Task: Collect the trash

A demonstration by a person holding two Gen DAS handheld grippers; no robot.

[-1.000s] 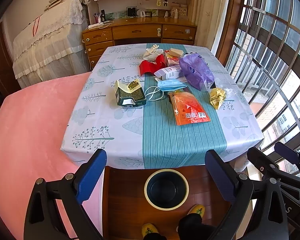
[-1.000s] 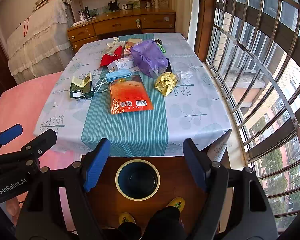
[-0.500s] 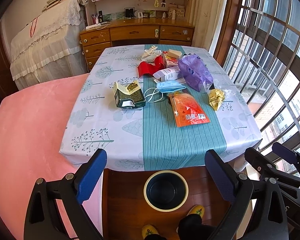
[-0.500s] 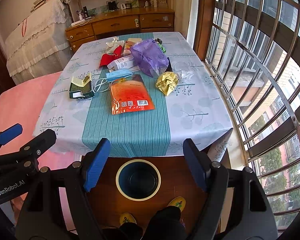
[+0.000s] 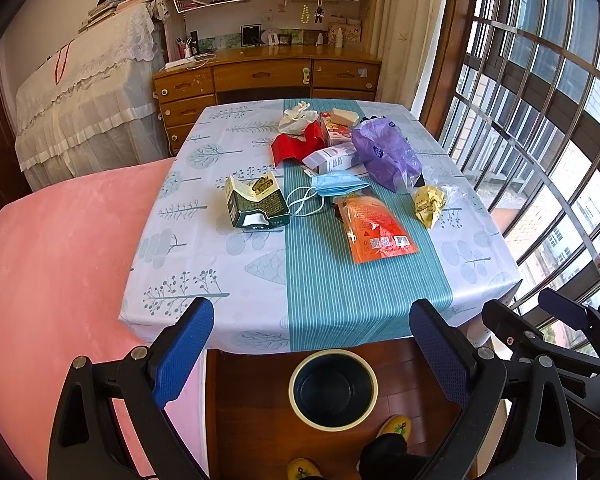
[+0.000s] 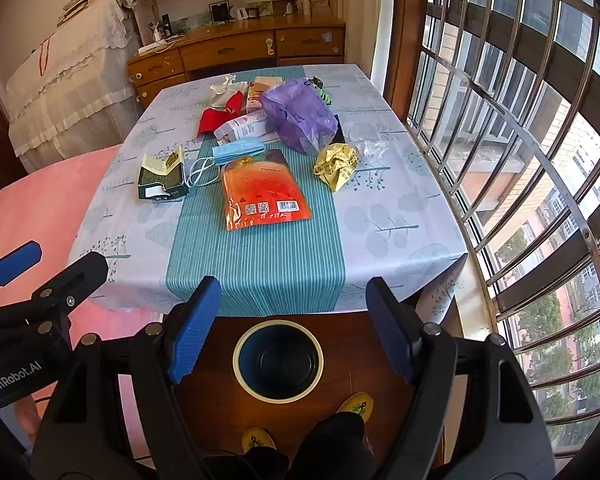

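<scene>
Nothing on the tree-print tablecloth (image 5: 188,240) has shifted since before; both my left gripper (image 5: 312,344) and right gripper (image 6: 292,320) hover spread wide, holding nothing, above the round dark cream-rimmed bin (image 6: 278,360) at the table's near edge. Beyond a bare cloth strip lies the orange foil pouch (image 6: 262,196).

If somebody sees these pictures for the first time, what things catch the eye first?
The litter on the table: an orange packet on the teal stripe, a purple bag behind it, a green carton to its left. Below the near edge, an empty bin stands on the floor, framed by the open left hand-held gripper.
</scene>
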